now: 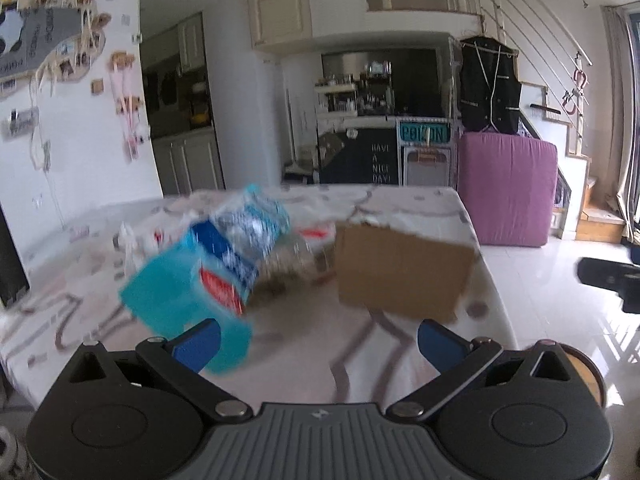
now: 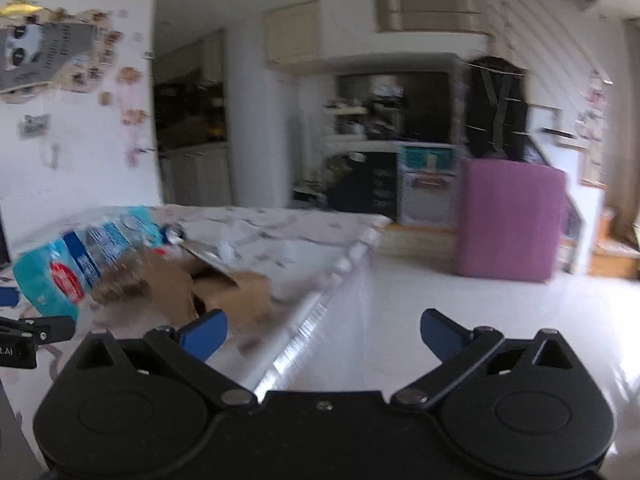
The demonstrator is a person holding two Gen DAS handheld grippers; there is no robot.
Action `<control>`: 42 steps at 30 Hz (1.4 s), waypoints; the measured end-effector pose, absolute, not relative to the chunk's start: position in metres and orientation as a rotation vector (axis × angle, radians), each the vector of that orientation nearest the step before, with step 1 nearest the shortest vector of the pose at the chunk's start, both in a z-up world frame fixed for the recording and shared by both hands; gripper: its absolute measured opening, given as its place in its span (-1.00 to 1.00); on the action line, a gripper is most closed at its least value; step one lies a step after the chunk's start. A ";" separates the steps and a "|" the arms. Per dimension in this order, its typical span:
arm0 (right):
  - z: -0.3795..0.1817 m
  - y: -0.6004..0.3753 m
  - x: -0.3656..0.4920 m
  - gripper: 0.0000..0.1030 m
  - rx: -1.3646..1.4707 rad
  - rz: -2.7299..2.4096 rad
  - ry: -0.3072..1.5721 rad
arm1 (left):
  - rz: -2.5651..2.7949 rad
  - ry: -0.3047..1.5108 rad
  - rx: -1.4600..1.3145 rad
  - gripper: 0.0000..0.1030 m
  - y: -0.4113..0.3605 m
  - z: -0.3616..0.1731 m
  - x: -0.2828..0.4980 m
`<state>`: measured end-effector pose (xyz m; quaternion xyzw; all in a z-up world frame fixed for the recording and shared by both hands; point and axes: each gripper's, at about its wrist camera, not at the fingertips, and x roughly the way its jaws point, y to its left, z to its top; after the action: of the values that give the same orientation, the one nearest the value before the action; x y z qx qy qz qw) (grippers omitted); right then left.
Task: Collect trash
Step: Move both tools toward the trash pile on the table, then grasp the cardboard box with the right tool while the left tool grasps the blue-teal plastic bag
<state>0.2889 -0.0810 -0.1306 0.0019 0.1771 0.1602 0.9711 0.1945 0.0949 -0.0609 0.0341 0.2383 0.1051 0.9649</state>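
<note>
Cardboard box open on table, contents too blurred.

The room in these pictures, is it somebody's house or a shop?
Most likely somebody's home: an open living room. A staircase climbs one wall, kitchen cabinets stand at the back, and photos decorate the wall beside a cloth-covered table.
</note>
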 end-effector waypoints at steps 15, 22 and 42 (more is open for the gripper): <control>-0.148 -0.036 0.435 1.00 0.256 0.613 0.457 | 0.139 0.470 0.097 1.00 0.128 -0.034 0.212; -0.181 -0.018 0.452 1.00 0.371 0.785 0.566 | 0.074 0.526 0.085 1.00 0.147 -0.034 0.216; -0.177 0.009 0.325 1.00 0.121 0.646 0.434 | 0.164 0.637 0.106 0.97 0.217 -0.040 0.281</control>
<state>0.3251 0.0092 -0.1766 0.0587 0.2113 0.3146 0.9235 0.2805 0.2170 -0.0401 0.0518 0.3127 0.0803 0.9450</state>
